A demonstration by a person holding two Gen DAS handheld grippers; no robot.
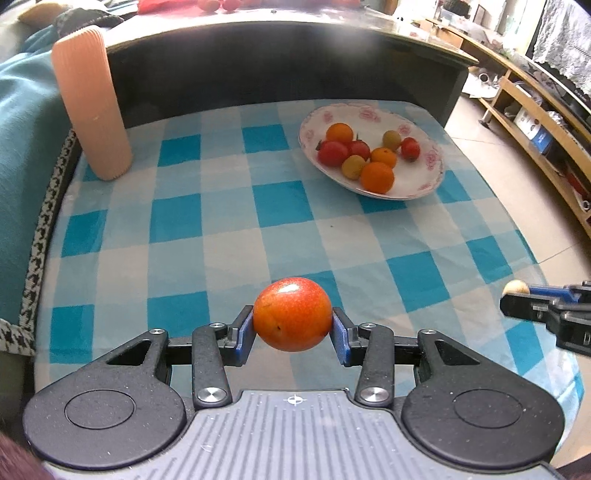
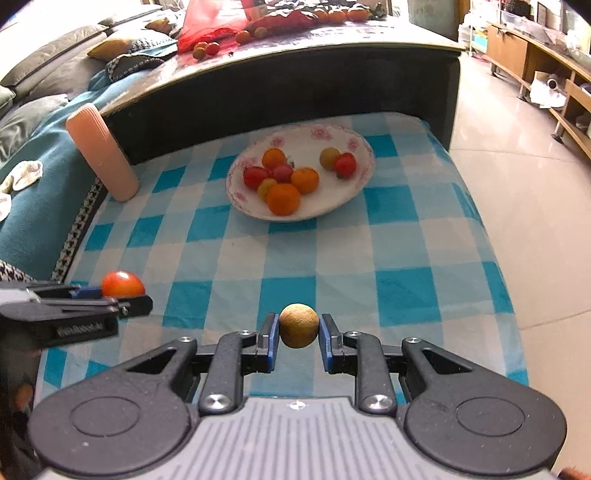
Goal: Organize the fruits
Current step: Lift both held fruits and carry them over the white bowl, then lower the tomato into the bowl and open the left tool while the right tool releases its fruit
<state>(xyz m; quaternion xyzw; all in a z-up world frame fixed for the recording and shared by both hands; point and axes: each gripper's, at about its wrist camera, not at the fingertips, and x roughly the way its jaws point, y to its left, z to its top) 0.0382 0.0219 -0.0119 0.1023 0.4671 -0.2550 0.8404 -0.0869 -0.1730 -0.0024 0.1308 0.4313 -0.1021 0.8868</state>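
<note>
My left gripper (image 1: 293, 325) is shut on a red-orange tomato (image 1: 292, 314), held above the blue-and-white checked cloth (image 1: 229, 229). My right gripper (image 2: 298, 329) is shut on a small tan-brown round fruit (image 2: 298, 325), also clear of the cloth. Ahead stands a white flowered plate (image 1: 424, 184) holding several oranges, red tomatoes and small yellow-green fruits. From the right wrist view the same plate (image 2: 332, 206) lies ahead, and the left gripper (image 2: 110, 295) with its tomato (image 2: 122, 283) shows at the left. The right gripper (image 1: 517, 295) with its fruit (image 1: 516, 287) appears at the right edge of the left wrist view.
A ribbed pink cylinder (image 1: 90, 103) stands at the cloth's far left corner. Behind the cloth rises a dark raised table (image 2: 280, 85) with loose tomatoes and a red bag (image 2: 210, 33). A teal-covered sofa (image 2: 44, 206) lies left; tiled floor (image 2: 517, 155) and wooden shelves are on the right.
</note>
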